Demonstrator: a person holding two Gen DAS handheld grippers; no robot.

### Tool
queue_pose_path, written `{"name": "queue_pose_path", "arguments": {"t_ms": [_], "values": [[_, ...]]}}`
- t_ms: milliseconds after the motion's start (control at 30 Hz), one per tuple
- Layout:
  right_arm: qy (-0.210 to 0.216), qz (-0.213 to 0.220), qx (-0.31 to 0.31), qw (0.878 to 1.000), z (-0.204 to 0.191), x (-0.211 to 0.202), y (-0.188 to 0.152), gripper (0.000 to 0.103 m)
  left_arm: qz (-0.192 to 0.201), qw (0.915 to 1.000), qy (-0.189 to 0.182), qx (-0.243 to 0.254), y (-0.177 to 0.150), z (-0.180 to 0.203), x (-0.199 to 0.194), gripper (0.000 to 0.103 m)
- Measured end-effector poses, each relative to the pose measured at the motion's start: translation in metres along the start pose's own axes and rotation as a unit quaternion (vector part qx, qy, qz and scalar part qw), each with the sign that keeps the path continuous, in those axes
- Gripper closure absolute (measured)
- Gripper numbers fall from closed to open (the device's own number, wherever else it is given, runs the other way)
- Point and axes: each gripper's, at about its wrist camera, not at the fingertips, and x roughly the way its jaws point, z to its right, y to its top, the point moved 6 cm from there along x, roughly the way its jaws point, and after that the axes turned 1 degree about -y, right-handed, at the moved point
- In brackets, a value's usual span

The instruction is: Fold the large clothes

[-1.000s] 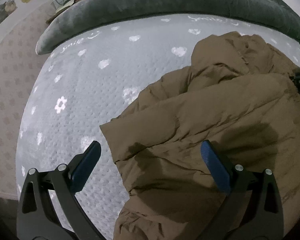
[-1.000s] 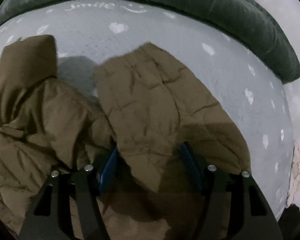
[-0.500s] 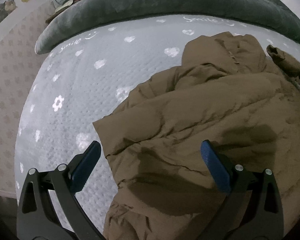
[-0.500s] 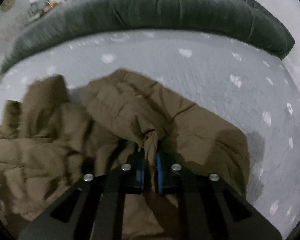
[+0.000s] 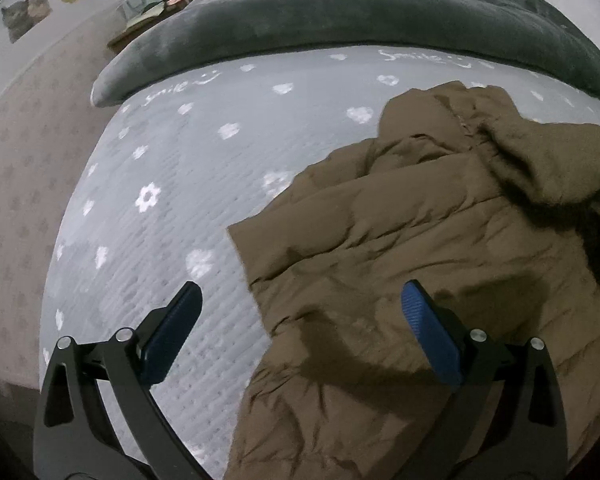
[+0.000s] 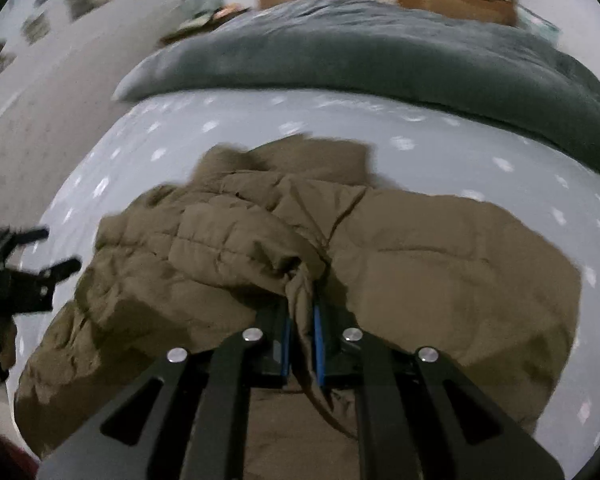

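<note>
Grey flowered bed (image 5: 172, 208) carries the brown padded jacket (image 5: 400, 264) at centre frame. Right gripper (image 6: 301, 340) pinches 1 thin fold; left gripper (image 5: 300, 320) gapes empty. That bunched pinch could slip under the jacket's weight.

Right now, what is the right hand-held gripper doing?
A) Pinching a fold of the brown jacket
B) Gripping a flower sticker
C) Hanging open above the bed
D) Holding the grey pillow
A: the right hand-held gripper has its blue pads closed on a bunched fold of the jacket.

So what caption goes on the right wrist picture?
Right gripper pinches a fold of the brown puffy jacket above the bed.
</note>
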Motion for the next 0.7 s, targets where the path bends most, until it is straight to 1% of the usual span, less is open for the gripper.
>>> {"name": "queue_pose_path", "arguments": {"t_ms": [133,200,233,300,367,500,567,633,700], "values": [[-0.006,-0.043,-0.019,0.999,-0.021,0.026,-0.016,0.093,-0.01,0.9999,0.004,-0.011,-0.01,-0.015,0.0,0.004],[-0.012,-0.056,-0.032,0.998,-0.025,0.03,-0.021,0.086,-0.013,0.9998,0.008,-0.009,-0.011,-0.018,0.001,0.004],[-0.014,-0.055,-0.034,0.998,-0.026,0.03,-0.021,0.084,-0.013,0.9998,0.01,-0.007,-0.012,-0.019,0.001,0.004],[-0.016,-0.053,-0.03,0.998,-0.021,0.022,-0.02,0.064,-0.015,0.9998,0.01,-0.005,-0.01,-0.019,0.003,0.004],[-0.02,-0.05,-0.025,0.998,-0.015,0.011,-0.018,0.055,-0.018,0.9998,0.004,-0.008,-0.007,-0.015,0.003,0.004],[-0.021,-0.029,-0.013,0.999,0.001,-0.016,-0.016,0.045,-0.016,0.9998,-0.014,-0.007,0.002,0.001,0.001,0.004],[-0.023,-0.026,-0.003,0.999,0.01,-0.025,-0.018,0.035,-0.012,0.9997,-0.023,0.004,0.009,0.017,-0.001,0.004],[-0.03,-0.022,0.002,0.999,0.024,-0.034,-0.022,0.034,-0.008,0.9994,-0.032,0.013,0.015,0.032,-0.005,0.004],[-0.051,-0.018,0.008,0.999,0.039,-0.041,-0.026,0.034,-0.006,0.9988,-0.045,0.019,0.021,0.048,-0.006,0.004]]}}
